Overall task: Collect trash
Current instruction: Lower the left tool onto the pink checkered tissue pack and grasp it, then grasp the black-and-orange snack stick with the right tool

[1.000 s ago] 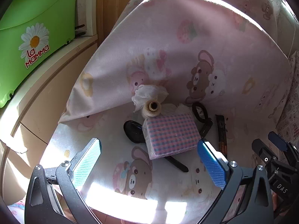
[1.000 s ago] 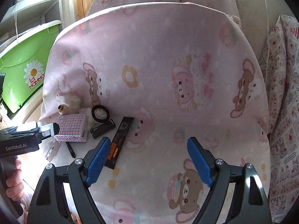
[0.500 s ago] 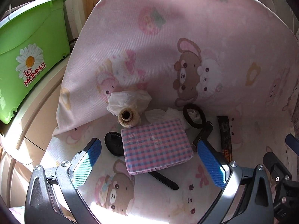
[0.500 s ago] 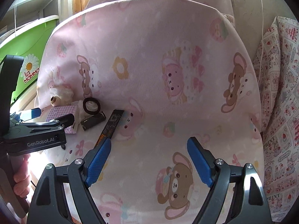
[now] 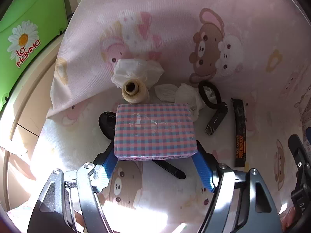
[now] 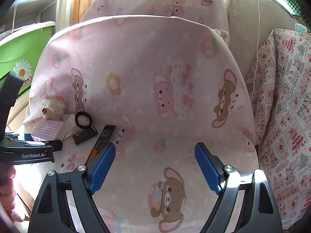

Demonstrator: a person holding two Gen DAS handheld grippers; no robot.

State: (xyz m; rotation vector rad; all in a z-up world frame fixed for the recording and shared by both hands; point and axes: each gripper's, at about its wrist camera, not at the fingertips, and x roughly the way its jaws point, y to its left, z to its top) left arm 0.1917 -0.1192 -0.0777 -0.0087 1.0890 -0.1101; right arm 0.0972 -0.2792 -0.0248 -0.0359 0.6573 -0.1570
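Observation:
A pink-and-blue checkered tissue pack [image 5: 155, 130] lies on the pink bear-print sheet [image 5: 58, 155], on top of a black spoon [image 5: 106, 122]. My left gripper [image 5: 153, 154] is closing, and its blue pads meet the pack's two near corners. Behind the pack are a crumpled white tissue [image 5: 136, 69], a twine spool [image 5: 134, 92] and more tissue wads [image 5: 180, 95]. To the right lie a black hair tie [image 5: 210, 95], a black tube [image 5: 216, 120] and a black coffee sachet [image 5: 240, 132]. My right gripper [image 6: 153, 155] hangs open over bare sheet, right of the sachet [image 6: 101, 139].
A pink bear-print pillow [image 6: 145, 68] stands upright right behind the litter. A green tub [image 5: 25, 29] sits on a cream ledge at the left. A patterned cushion [image 6: 281, 116] fills the right side. A hand [image 6: 7, 194] holds the left gripper's handle.
My left gripper moved down and in over the checkered pack, and its jaws narrowed from wide open onto the pack's sides. The right gripper stayed open and tilted slightly.

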